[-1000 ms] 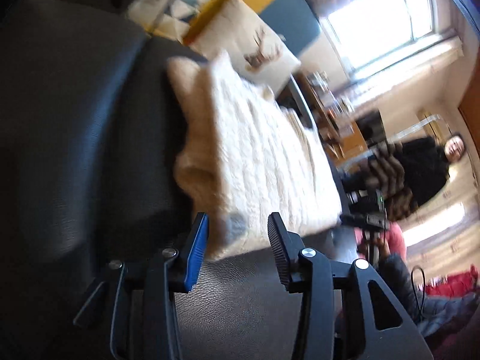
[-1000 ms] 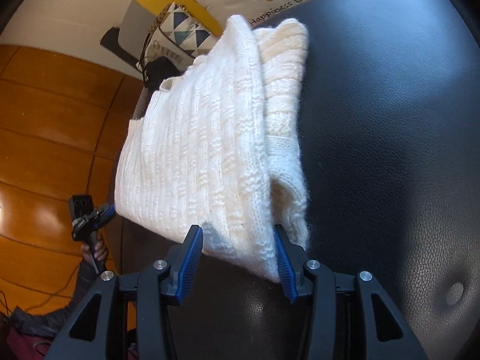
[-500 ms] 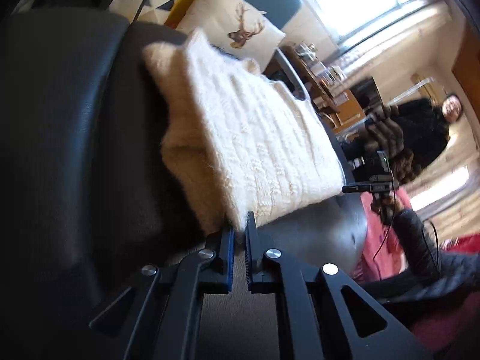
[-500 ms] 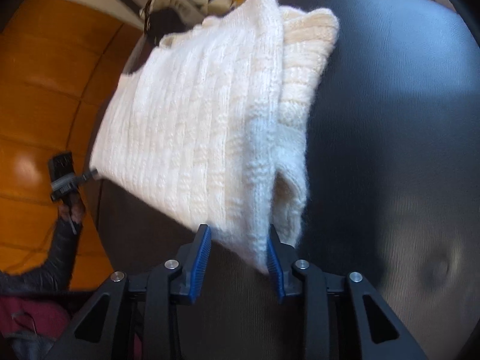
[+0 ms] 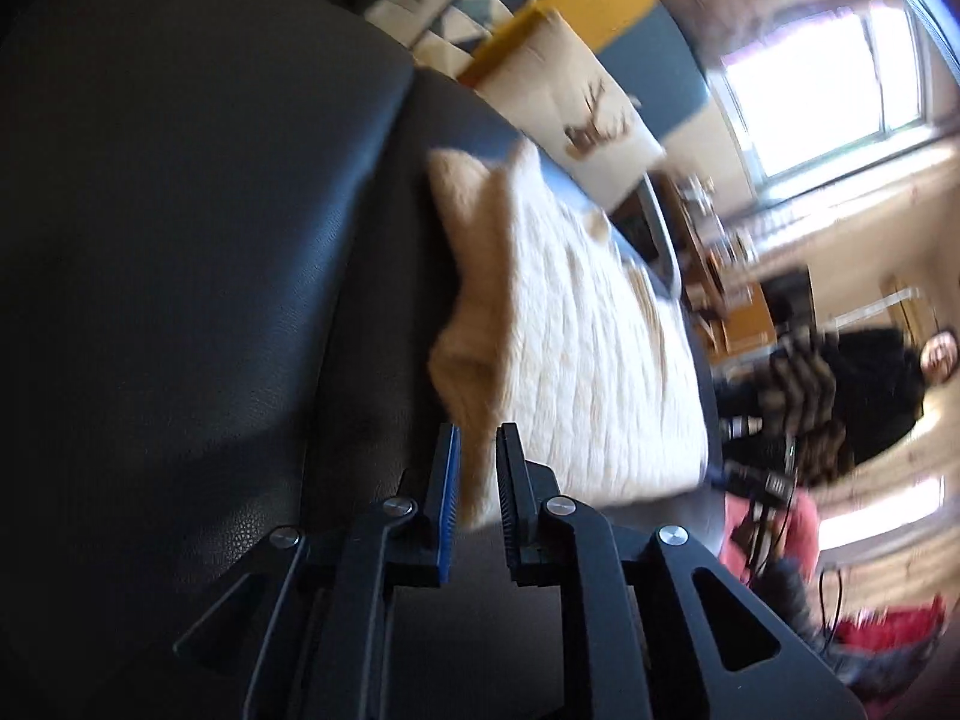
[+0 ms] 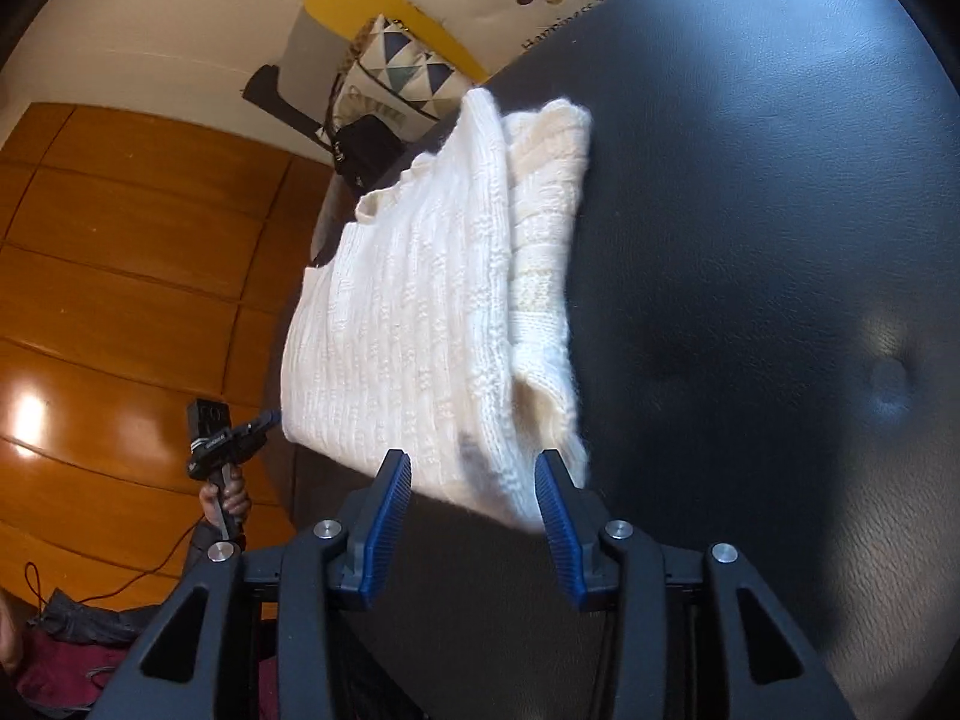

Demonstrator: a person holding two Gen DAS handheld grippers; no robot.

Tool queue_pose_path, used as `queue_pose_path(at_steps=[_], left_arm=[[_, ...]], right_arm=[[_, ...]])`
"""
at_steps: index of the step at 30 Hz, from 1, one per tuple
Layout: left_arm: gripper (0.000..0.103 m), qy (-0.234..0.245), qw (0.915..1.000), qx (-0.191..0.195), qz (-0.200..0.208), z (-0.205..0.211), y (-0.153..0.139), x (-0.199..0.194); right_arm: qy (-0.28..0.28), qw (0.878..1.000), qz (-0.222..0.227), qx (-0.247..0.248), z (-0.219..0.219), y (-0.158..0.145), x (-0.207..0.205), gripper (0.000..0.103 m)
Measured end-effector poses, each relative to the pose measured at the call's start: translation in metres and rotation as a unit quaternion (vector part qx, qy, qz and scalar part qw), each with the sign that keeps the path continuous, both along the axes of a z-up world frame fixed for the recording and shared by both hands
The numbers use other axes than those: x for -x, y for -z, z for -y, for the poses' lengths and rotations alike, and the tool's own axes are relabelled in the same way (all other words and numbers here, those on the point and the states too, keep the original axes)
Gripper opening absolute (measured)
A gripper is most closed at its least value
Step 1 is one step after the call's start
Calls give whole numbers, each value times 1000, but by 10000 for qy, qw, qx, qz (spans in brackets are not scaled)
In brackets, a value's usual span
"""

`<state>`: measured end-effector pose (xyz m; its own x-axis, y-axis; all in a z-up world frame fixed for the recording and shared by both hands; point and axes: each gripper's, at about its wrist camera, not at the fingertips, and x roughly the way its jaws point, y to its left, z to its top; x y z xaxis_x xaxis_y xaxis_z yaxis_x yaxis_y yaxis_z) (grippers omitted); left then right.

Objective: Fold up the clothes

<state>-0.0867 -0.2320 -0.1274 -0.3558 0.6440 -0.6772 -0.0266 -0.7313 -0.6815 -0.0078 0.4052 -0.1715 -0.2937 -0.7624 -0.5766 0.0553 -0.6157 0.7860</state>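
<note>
From the left wrist, the left gripper has its jaws drawn narrow, pinching the near corner of the folded cream sweater between them. The sweater lies on a black leather couch. Beyond it sit a deer-print cushion and a bright window; a person in dark clothes stands at the right, blurred.

From the right wrist, the right gripper stands wide open, its blue pads either side of the sweater's near edge, gripping nothing. The sweater rests folded by the couch's left edge. Patterned cushions lean behind, and a hand holding a black handle shows over the wooden floor.
</note>
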Motion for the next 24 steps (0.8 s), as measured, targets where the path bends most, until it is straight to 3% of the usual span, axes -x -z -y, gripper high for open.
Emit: queue_pose_path(at_steps=[2, 5, 9, 12, 16, 19, 21, 24], left_arm=[[13, -111, 9999, 28, 124, -3, 4, -1], [13, -170, 9995, 122, 243, -15, 8, -9], [13, 63, 9997, 150, 173, -24, -3, -29], [13, 258, 9995, 198, 30, -33, -14, -45], [13, 666, 9975, 87, -225, -55, -29, -52], [15, 1016, 9940, 70, -403, -85, -36, -38], [16, 1243, 9909, 66, -517, -105, -41, -27], [20, 1511, 9859, 151, -701, -133, -48, -8]], right_arm=[[-187, 9996, -118, 162, 10, 4, 2, 46], [-675, 9970, -29, -386, 22, 9, -7, 45], [-1594, 9844, 338, -665, 46, 8, -32, 32], [-1686, 9814, 528, -751, 49, -1, -56, 29], [-1198, 9893, 421, -719, 32, -21, -73, 40], [-294, 9986, -72, -431, 0, -46, -70, 42], [266, 9983, -442, -277, -18, -64, -60, 45], [1054, 9928, -533, -206, -23, -69, -28, 48]])
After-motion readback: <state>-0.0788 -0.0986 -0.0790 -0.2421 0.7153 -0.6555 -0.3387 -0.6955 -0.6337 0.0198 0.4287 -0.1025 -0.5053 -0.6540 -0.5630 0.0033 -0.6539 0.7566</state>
